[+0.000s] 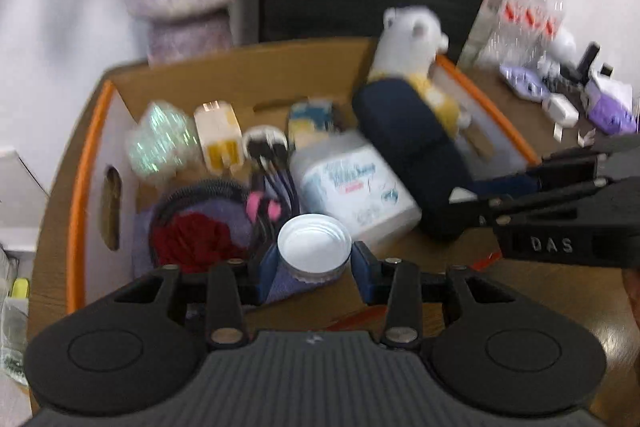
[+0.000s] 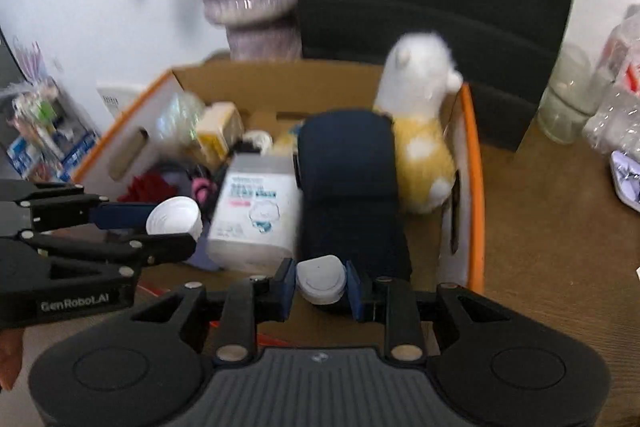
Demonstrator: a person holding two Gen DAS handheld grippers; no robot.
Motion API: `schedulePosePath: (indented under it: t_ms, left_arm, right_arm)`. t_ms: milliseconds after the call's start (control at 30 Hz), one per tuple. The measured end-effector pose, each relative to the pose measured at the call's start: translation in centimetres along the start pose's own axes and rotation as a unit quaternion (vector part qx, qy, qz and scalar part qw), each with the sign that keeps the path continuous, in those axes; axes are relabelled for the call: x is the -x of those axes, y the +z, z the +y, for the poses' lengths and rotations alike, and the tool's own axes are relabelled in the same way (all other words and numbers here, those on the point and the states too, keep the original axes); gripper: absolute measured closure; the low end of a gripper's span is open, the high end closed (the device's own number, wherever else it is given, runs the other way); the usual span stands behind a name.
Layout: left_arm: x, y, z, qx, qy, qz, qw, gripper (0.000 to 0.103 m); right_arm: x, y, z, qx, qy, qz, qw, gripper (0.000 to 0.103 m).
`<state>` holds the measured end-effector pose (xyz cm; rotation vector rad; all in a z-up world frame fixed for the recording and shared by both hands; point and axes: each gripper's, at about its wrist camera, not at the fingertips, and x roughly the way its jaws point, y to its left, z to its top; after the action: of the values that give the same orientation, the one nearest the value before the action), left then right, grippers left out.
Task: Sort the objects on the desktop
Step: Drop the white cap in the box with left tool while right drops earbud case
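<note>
Over the cardboard box [image 1: 240,75] on the brown table [image 2: 540,227], both my tools hover with something clamped in each. My left tool [image 1: 313,269] grips a small round white jar [image 1: 314,247] between its blue pads, its open mouth facing up at the camera. My right tool [image 2: 321,281] pinches a small white rounded case [image 2: 320,279], just in front of the dark blue pouch [image 2: 348,183]. That pouch lies inside the box, touching a white bottle with blue print [image 2: 254,215] on one side and a white and yellow plush bear [image 2: 420,131] on the other. A red fabric piece [image 1: 192,239], pink-tipped cables [image 1: 262,207] and small packets fill the rest of the box. Motion blur softens finer detail.
</note>
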<state>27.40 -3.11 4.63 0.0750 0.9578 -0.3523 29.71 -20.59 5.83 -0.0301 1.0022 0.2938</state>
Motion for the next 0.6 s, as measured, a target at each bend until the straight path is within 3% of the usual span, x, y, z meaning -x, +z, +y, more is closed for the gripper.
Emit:
schedulePosePath:
  t_ms: [67,100,133,200,267,367,467,600]
  left_arm:
    - [0.0,-0.1,0.3,0.011,-0.001,0.006,0.9999,0.060]
    - [0.2,-0.2,0.4,0.017,0.000,0.010,0.9998,0.059]
    - [0.5,-0.2,0.5,0.021,0.004,0.014,0.9997,0.052]
    - [1.0,0.3,0.3,0.022,0.016,0.018,0.9995,0.034]
    - [2.0,0.7,0.3,0.023,0.025,0.020,0.9992,0.018]
    - [3.5,1.7,0.7,0.036,0.041,0.026,0.9982,0.005]
    - [4.8,2.4,1.3,0.070,0.079,0.038,0.9937,0.003]
    - [6.5,2.4,2.0,0.094,0.114,0.032,0.9886,0.001]
  right_arm:
    - [-0.9,0.2,0.4,0.008,-0.015,0.019,1.000,0.076]
    - [-1.1,0.2,0.5,0.010,-0.018,0.027,0.999,0.071]
    - [-1.3,0.2,0.6,0.013,-0.019,0.037,0.999,0.067]
    - [-0.7,0.4,0.6,0.009,-0.020,0.043,0.999,0.044]
    - [0.1,0.9,0.5,0.005,-0.021,0.040,0.999,0.039]
    - [2.1,2.2,0.1,-0.002,-0.025,0.030,0.999,0.032]
    - [3.7,3.5,-0.3,-0.020,-0.022,0.030,0.999,0.022]
    - [5.5,4.1,-0.2,-0.046,-0.022,0.025,0.998,0.018]
